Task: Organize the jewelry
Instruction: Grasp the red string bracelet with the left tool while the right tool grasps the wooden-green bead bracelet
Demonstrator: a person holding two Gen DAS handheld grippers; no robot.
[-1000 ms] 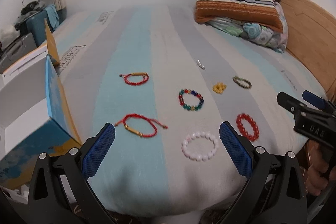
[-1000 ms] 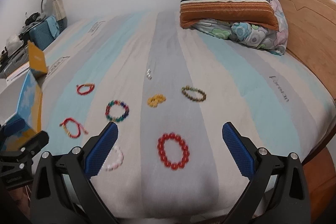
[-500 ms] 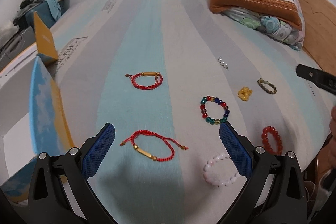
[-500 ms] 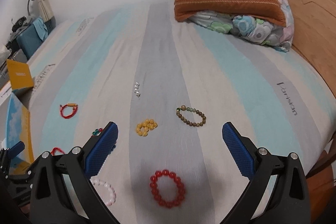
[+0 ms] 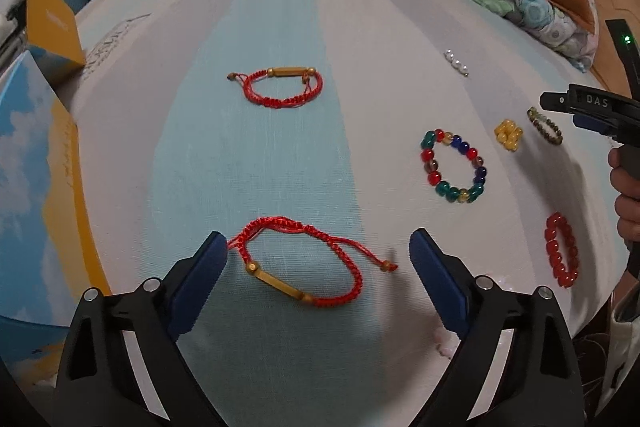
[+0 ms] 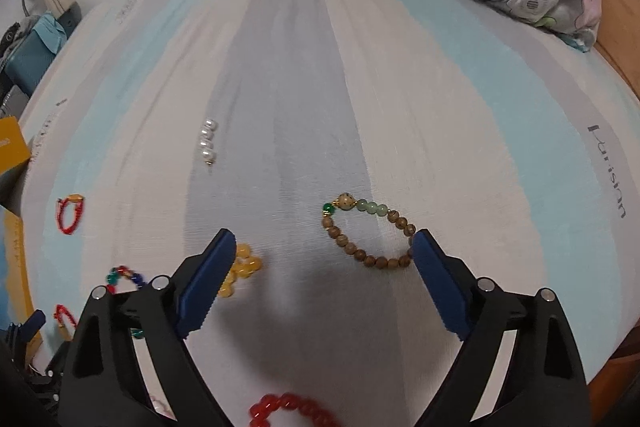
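The red cord bracelet (image 5: 300, 261) is lying flat on the bed (image 5: 256, 155), between my left gripper (image 5: 318, 263)'s jaws, which are standing wide open around it. I am judging it light, limp and floppy, likely to sag or snag by its 2 loose tails; the stiff gold tube (image 5: 276, 283) looks the firmest place to pinch. Beyond it, farther up the blue stripe, a second red cord bracelet (image 5: 280, 87) is lying. To its right the multicolour bead bracelet (image 5: 454, 167) is resting, beads hard and probably slippery. My right gripper (image 6: 322, 283) is hanging open too, holding nothing, the brown bead bracelet (image 6: 368, 233) touching its right jaw's tip.
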